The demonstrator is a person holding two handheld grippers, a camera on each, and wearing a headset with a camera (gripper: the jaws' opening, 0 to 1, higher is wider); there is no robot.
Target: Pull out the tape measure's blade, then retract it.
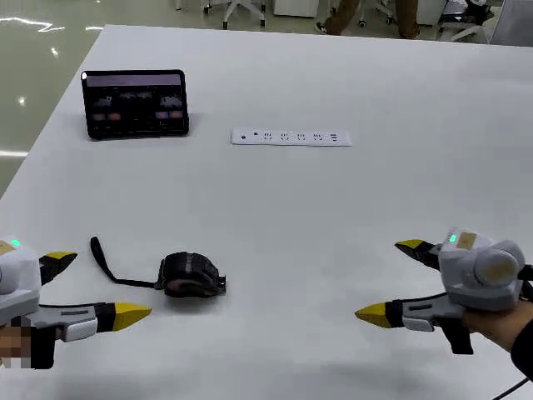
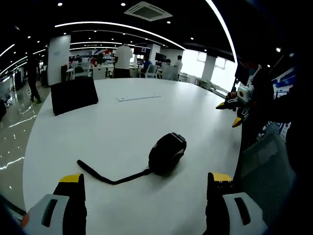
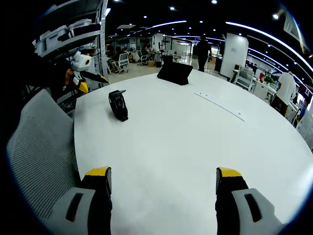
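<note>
A black tape measure point(image 1: 191, 276) with a black wrist strap point(image 1: 112, 265) lies on the white table point(image 1: 333, 208), blade wound in. My left gripper point(image 1: 98, 285) is open just left of it, yellow-tipped jaws spread, a short way from the case point(image 2: 167, 151). My right gripper point(image 1: 391, 279) is open too, far off to the right with nothing between its jaws. From the right gripper view the tape measure point(image 3: 118, 104) is small and distant, with the left gripper point(image 3: 87, 78) beyond it.
A dark tablet point(image 1: 135, 102) stands propped at the back left. A white power strip point(image 1: 291, 137) lies flat at the back centre. A grey mesh chair back point(image 3: 34, 156) is close to the table's near edge. People move in the room behind.
</note>
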